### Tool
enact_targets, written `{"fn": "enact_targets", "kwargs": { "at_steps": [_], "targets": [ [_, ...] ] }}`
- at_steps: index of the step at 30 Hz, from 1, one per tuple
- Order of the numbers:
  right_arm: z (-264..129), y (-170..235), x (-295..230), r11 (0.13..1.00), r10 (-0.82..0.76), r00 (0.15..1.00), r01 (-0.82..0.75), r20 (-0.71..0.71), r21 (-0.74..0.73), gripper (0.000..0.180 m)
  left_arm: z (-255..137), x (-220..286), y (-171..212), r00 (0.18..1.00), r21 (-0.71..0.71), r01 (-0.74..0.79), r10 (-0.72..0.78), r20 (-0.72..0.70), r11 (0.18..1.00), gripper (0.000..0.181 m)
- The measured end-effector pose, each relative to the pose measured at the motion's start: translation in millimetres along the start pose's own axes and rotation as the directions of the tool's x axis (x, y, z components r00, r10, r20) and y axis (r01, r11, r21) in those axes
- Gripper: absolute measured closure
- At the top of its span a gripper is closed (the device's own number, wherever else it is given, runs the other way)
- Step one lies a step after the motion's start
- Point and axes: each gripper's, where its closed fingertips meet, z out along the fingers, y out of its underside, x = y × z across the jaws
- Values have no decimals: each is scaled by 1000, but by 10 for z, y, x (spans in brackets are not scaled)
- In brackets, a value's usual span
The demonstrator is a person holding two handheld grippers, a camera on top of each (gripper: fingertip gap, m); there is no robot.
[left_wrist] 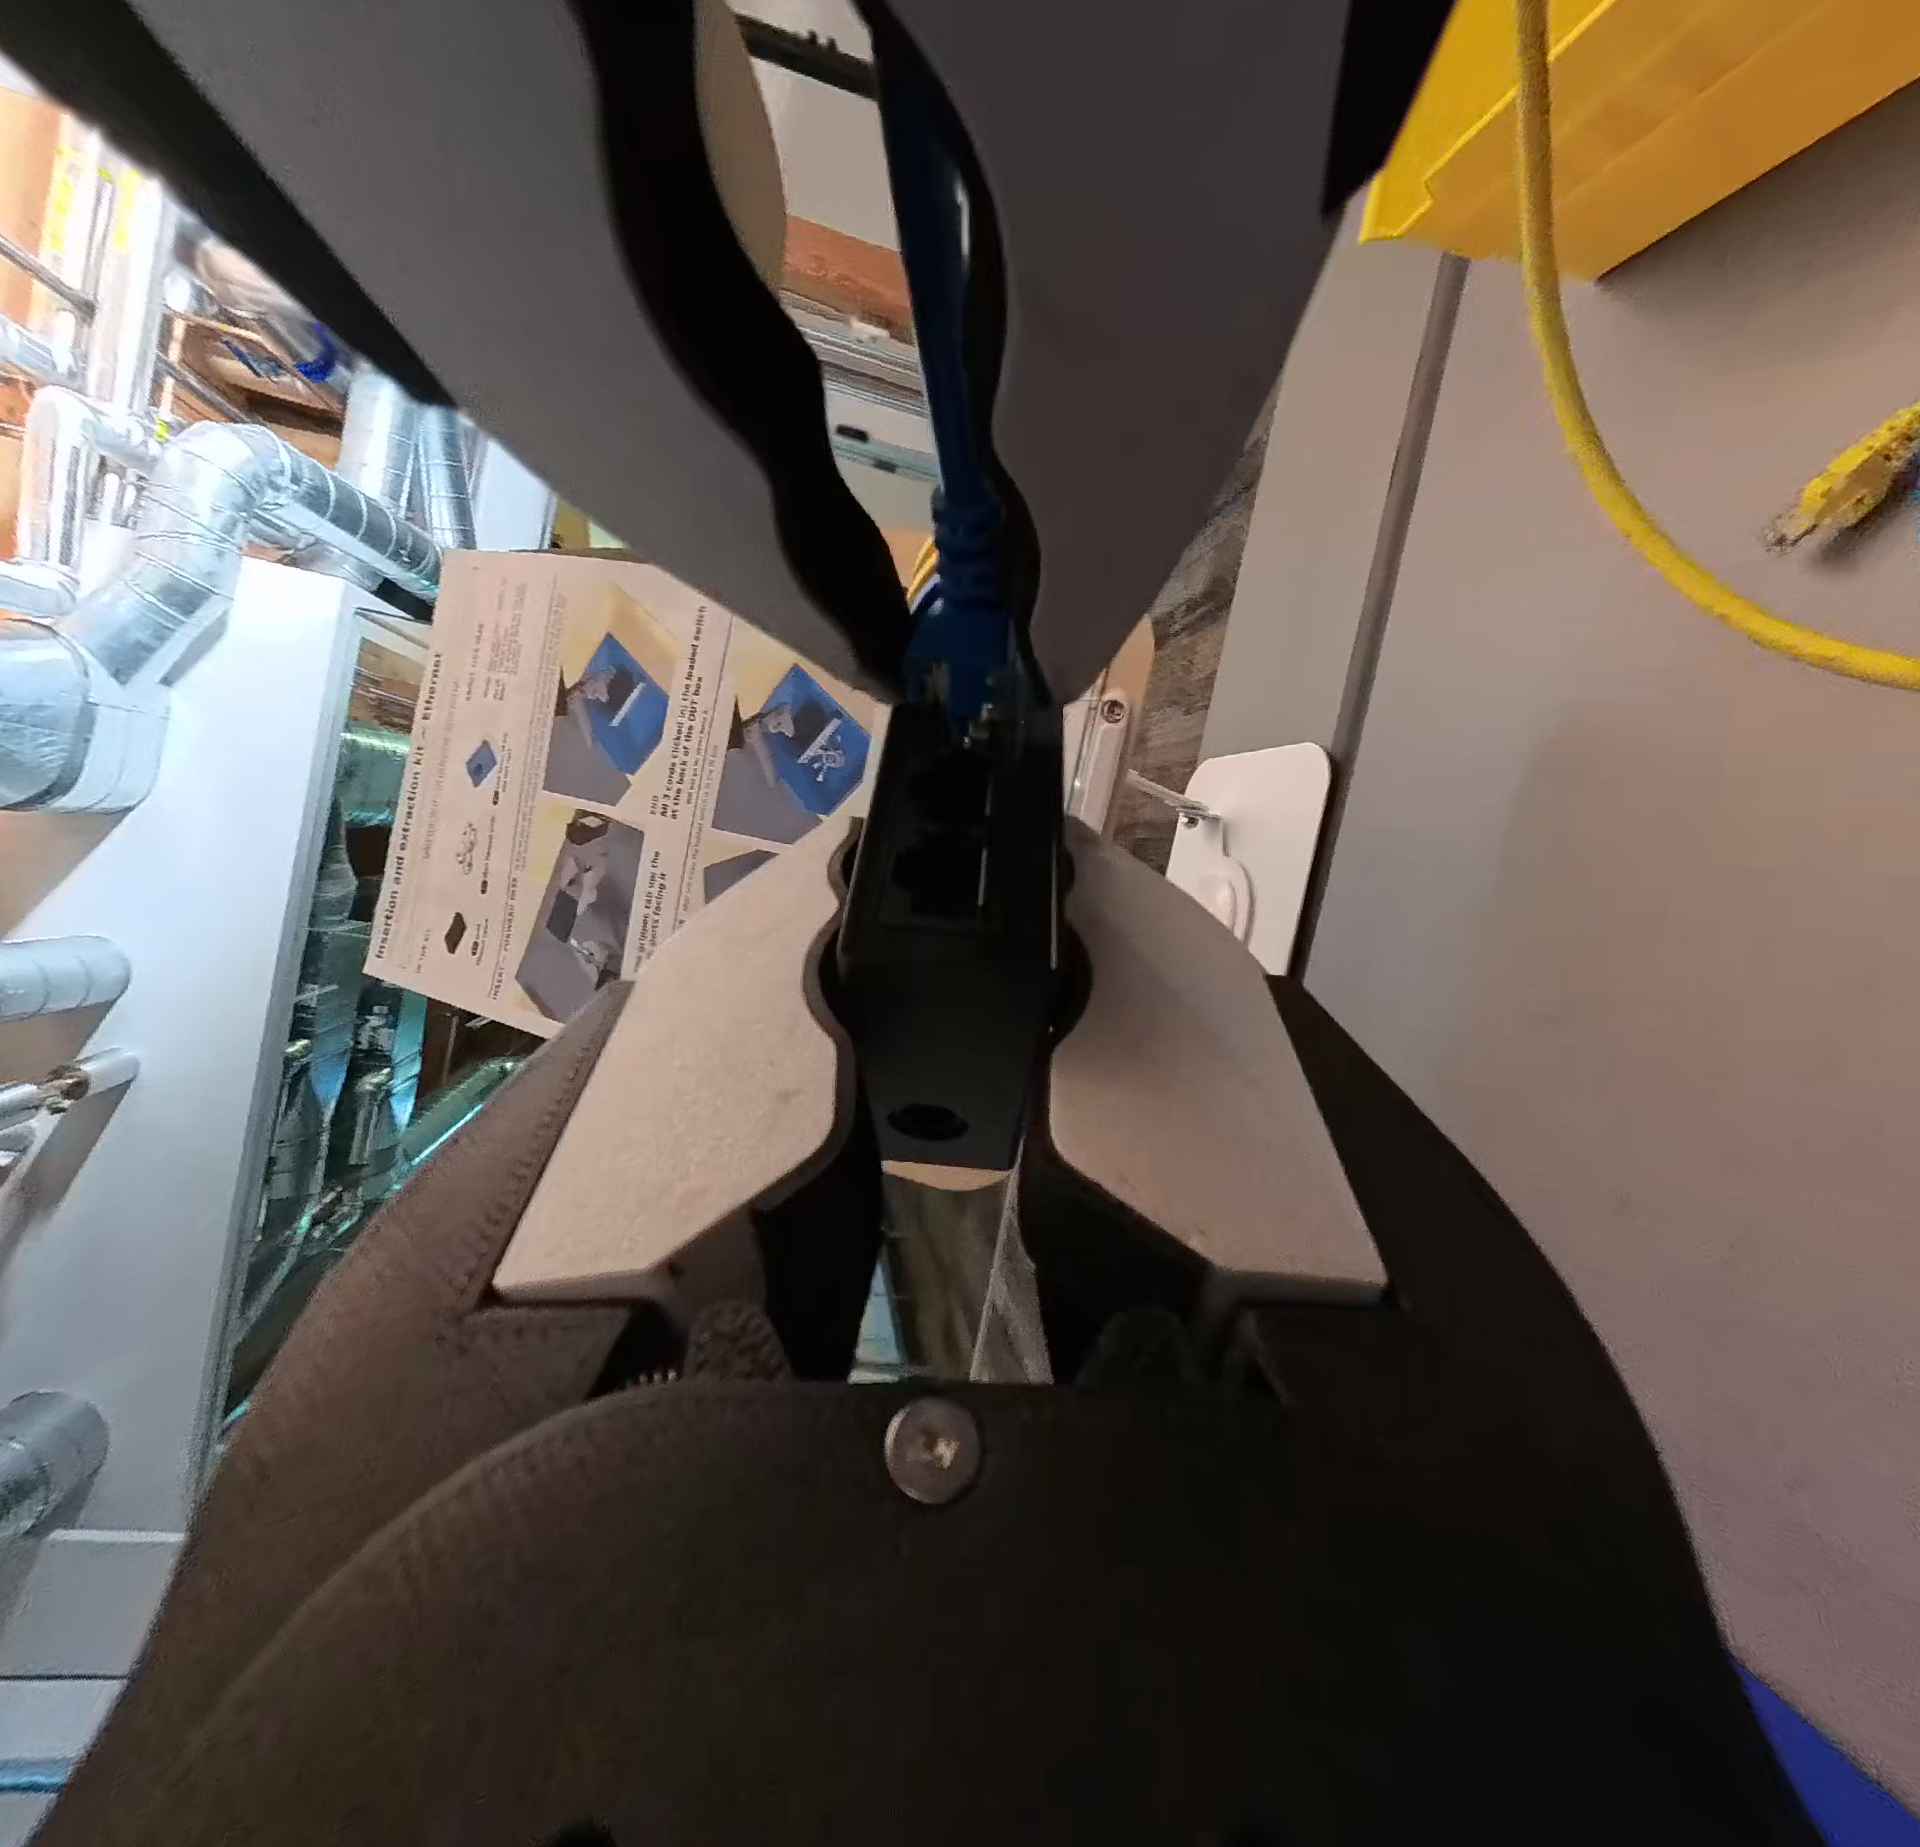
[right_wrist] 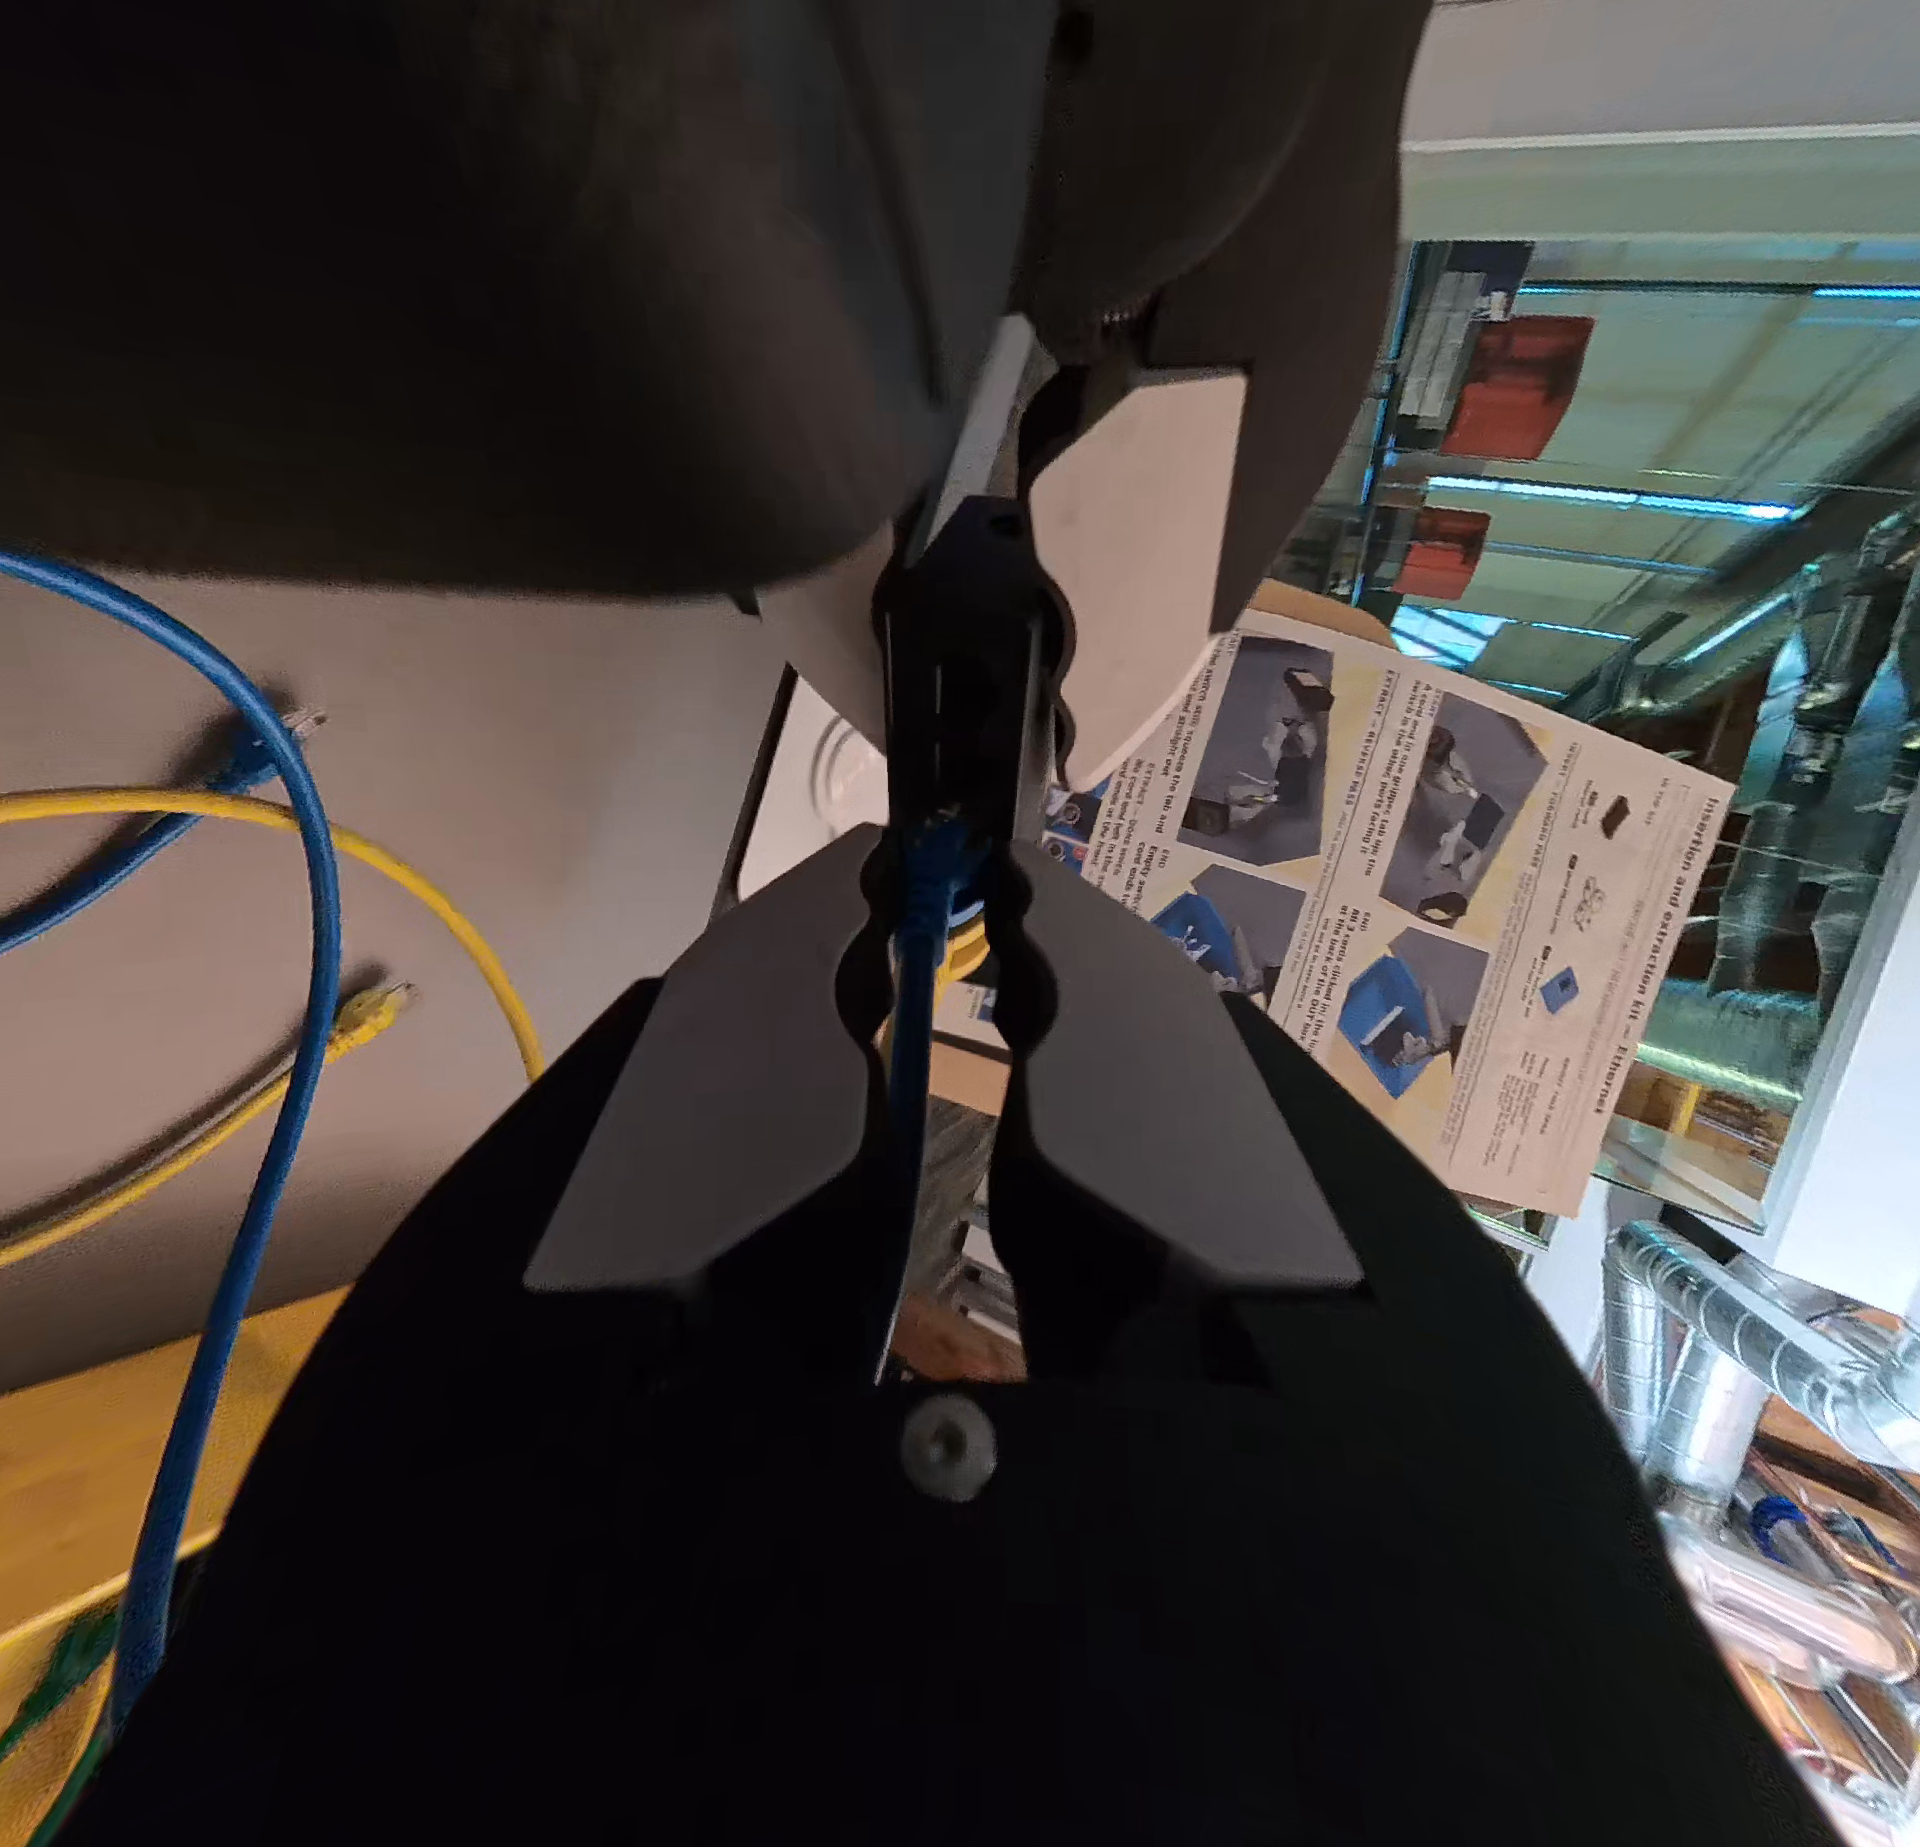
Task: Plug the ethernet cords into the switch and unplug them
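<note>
In my left tool I have the small black plastic switch box, clamped between the two grey fingers, and it is held in the air with its row of ports facing the other tool. My right tool is closed on the blue ethernet cord just behind its plug, and the plug tip sits at the mouth of a port – I cannot tell if it is already clicked in or only touching. To do this step well, I think I must keep the plug straight in line with the port, push or pull along this line only, and hold the switch firm so it does not turn in the fingers. If I am taking it out, the latch tab needs pressing first. On the grey tabletop a yellow cord and a second blue cord lie loose, with their plugs free. A yellow plastic bin stands near – what is inside, I cannot see.
</note>
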Motion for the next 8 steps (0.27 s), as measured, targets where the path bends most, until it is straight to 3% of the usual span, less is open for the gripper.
{"fn": "enact_targets", "kwargs": {
  "at_steps": [5, 8],
  "targets": [
    [-7, 6, -58, 999, -38, 995, 39, 93, -7, 164, 19, 8, 4, 999, 4, -44, 44, 28, 999, 151],
    [16, 16, -68, 999, -37, 990, 39, 135, -16, 163, 30, 68, 23, 999, 4, 16, -16, -45, 1000, 151]
  ]
}}
